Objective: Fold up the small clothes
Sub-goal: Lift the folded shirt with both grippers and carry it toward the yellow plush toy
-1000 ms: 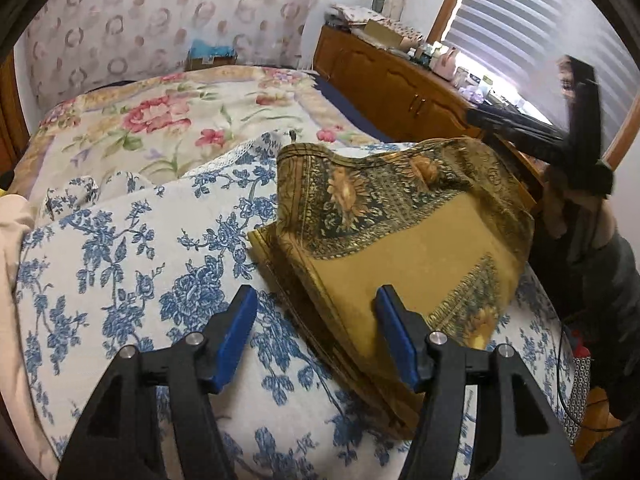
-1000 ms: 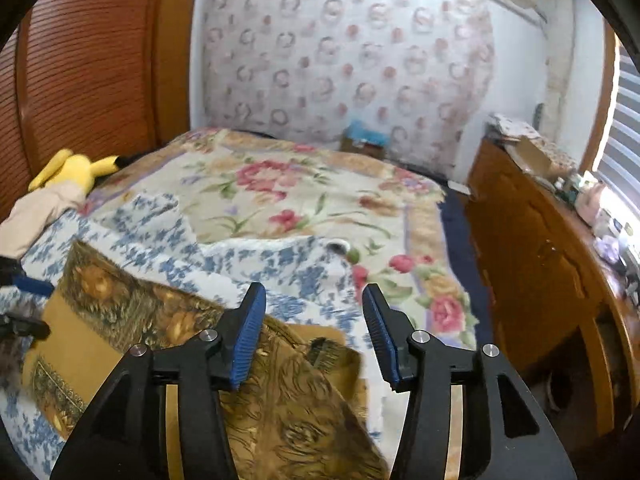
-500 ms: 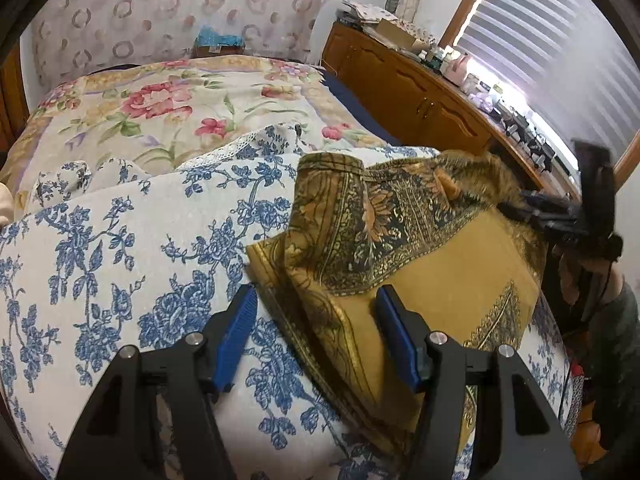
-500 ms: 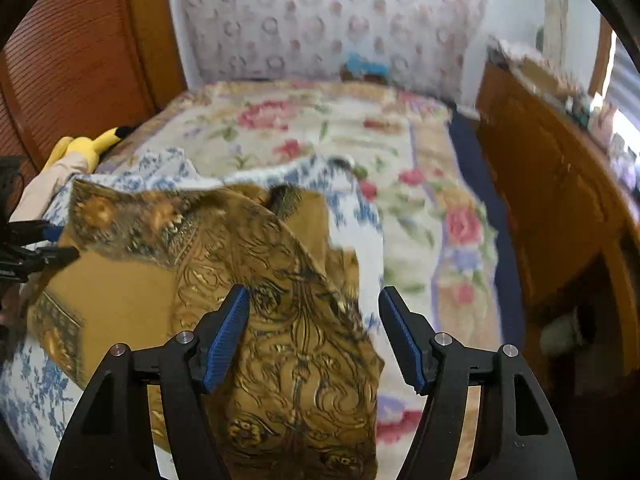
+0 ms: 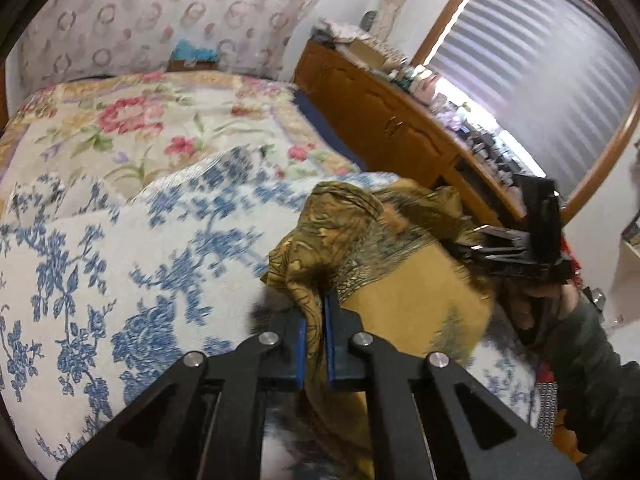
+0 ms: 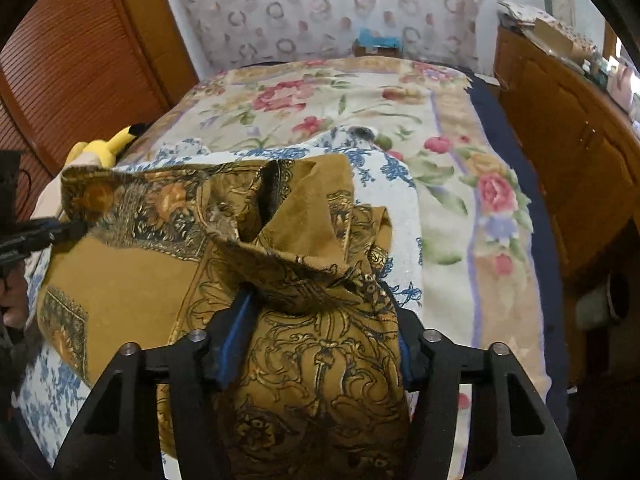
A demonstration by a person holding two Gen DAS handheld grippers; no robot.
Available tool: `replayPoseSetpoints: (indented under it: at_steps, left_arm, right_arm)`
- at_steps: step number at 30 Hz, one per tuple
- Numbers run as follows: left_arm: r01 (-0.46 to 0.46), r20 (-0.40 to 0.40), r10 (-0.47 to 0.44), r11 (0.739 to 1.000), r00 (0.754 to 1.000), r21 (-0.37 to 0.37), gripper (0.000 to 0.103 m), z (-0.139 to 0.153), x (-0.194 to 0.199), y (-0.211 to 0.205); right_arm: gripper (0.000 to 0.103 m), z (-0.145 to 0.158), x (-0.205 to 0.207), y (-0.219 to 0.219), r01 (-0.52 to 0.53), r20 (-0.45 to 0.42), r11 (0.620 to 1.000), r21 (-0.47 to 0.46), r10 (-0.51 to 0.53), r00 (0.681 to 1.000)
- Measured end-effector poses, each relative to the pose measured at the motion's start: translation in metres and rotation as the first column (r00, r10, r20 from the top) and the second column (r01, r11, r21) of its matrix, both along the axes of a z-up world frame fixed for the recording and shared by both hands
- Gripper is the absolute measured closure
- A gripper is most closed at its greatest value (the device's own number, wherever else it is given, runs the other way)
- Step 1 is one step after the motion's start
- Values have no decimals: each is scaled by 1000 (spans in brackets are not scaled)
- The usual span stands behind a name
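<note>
A mustard cloth with dark gold patterning (image 5: 404, 280) lies rumpled on a blue-flowered white sheet (image 5: 120, 264). My left gripper (image 5: 314, 320) is shut on a bunched edge of the cloth, which rises in a fold between the blue pads. In the right wrist view the cloth (image 6: 132, 280) heaps up between the jaws of my right gripper (image 6: 320, 320). Those jaws are closing, with a thick bunch of cloth between them and draped over the right finger. Each gripper shows in the other's view: the right gripper (image 5: 492, 244) at the cloth's far corner, the left gripper (image 6: 60, 230) at its left edge.
Both sheets lie on a bed with a floral quilt (image 6: 360, 96). A wooden dresser (image 5: 384, 120) with clutter runs along the right side under a blinded window. A yellow plush toy (image 6: 104, 146) sits at the bed's left edge by a wooden slatted door (image 6: 80, 60).
My left gripper has shut on the cloth's edge and lifted it into a fold. The right gripper has come down over the cloth and its jaws have narrowed around a bunch of it.
</note>
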State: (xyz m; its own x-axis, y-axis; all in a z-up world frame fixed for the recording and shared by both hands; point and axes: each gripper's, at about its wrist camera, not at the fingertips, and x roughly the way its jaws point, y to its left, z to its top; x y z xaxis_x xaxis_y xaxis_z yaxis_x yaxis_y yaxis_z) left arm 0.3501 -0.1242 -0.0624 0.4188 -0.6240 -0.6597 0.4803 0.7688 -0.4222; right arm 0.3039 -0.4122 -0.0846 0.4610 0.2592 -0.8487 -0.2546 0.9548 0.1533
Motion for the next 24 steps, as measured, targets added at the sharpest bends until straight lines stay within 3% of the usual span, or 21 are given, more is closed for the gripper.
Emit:
replayPoseSetpoints:
  at_steps: [5, 7, 15, 24]
  left_arm:
    - [22, 54, -20, 999, 998, -45, 100, 26, -14, -1]
    - [30, 71, -26, 998, 997, -56, 101, 35, -21, 0]
    - [12, 155, 4, 994, 988, -105, 101, 69, -56, 29]
    - [-187, 205, 215, 971, 955, -147, 101, 84, -100, 147]
  right_arm:
    - [82, 2, -3, -1, -28, -4, 998, 51, 28, 1000]
    - [86, 12, -8, 2, -24, 36, 999, 33, 22, 999]
    - [89, 65, -29, 39, -68, 198, 997, -29, 73, 978]
    - [90, 112, -17, 150, -266, 314, 962, -67, 273, 909]
